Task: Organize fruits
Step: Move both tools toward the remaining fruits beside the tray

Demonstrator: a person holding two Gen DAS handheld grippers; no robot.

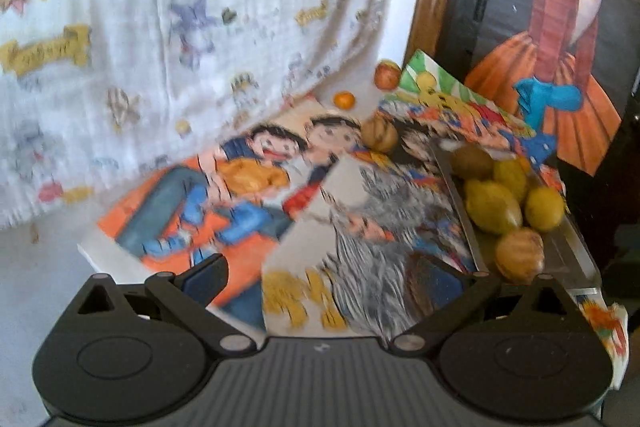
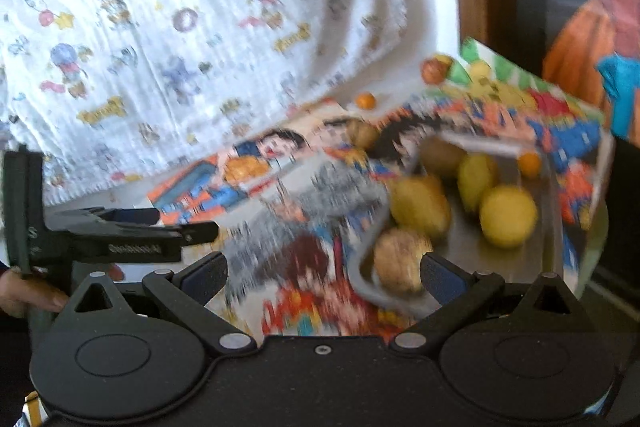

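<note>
The left black two-finger gripper (image 1: 348, 277) hangs with its jaws spread wide and nothing between them, above bright cartoon-printed paper sheets (image 1: 224, 195) spread over the surface. To its right lies a shallow grey metal tray (image 1: 568, 251) holding several yellow-green lemons (image 1: 494, 207), a brown kiwi-like fruit (image 1: 472, 161) at the far end and a tan, ribbed round fruit (image 1: 520, 255) at the near end. Outside the tray, another tan round fruit (image 1: 380, 135) sits on the paper, with a small orange mandarin (image 1: 344, 99) and a red-yellow apple (image 1: 387, 74) further back, near a white cloth printed with cartoon figures (image 1: 160, 27). The right black two-finger gripper (image 2: 324, 277) is also spread wide and empty (both views are blurred), its right finger just beside the near tan fruit.
</note>
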